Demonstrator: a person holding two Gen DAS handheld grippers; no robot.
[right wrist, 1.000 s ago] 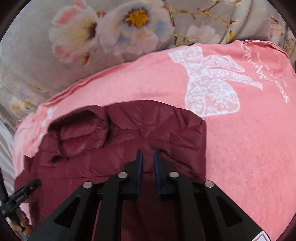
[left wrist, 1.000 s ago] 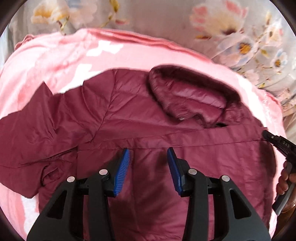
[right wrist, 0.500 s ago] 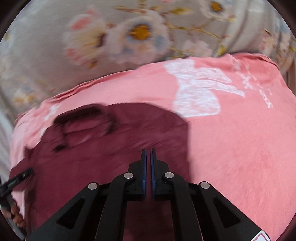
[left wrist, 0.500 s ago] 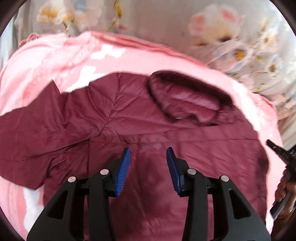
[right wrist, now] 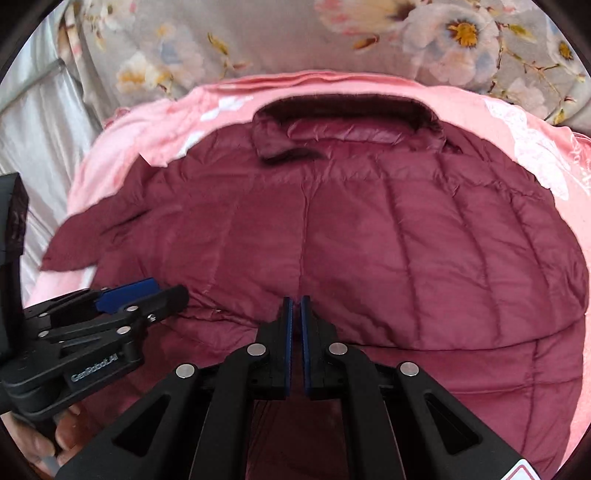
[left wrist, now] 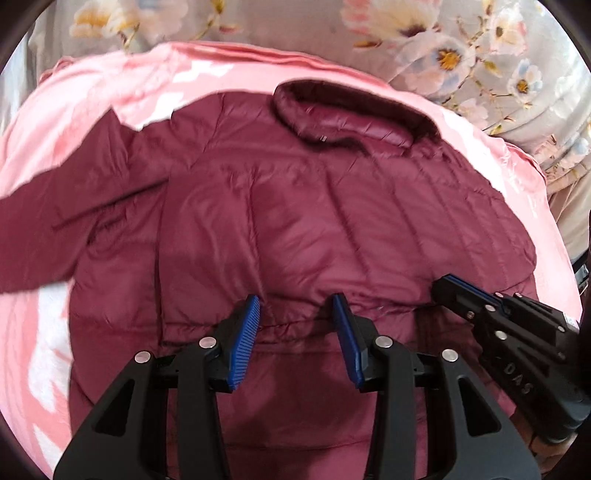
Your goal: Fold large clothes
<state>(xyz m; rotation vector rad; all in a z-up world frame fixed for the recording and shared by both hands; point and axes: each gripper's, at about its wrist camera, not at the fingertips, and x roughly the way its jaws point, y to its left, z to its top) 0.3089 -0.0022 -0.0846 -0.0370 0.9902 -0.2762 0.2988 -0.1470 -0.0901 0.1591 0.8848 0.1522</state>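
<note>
A maroon quilted jacket [left wrist: 295, 221] lies spread on a pink blanket [left wrist: 92, 92], collar [left wrist: 351, 122] at the far side, one sleeve [left wrist: 55, 221] stretched left. It also shows in the right wrist view [right wrist: 369, 240]. My left gripper [left wrist: 295, 328] is open, hovering over the jacket's lower body, empty. My right gripper [right wrist: 296, 314] is shut, fingertips over a fold line of the jacket; no fabric shows between the pads. Each gripper shows in the other's view: the right one [left wrist: 458, 291], the left one [right wrist: 147, 295].
The pink blanket [right wrist: 535, 147] with white bow print covers a bed. A grey floral sheet [left wrist: 332, 33] lies beyond it. A silvery cloth [right wrist: 37, 147] hangs at the far left. A hand [right wrist: 37, 439] holds the left gripper.
Both grippers pulled back toward the jacket's lower half and came close together. The right side of the jacket now lies folded in over the body. The right gripper closed.
</note>
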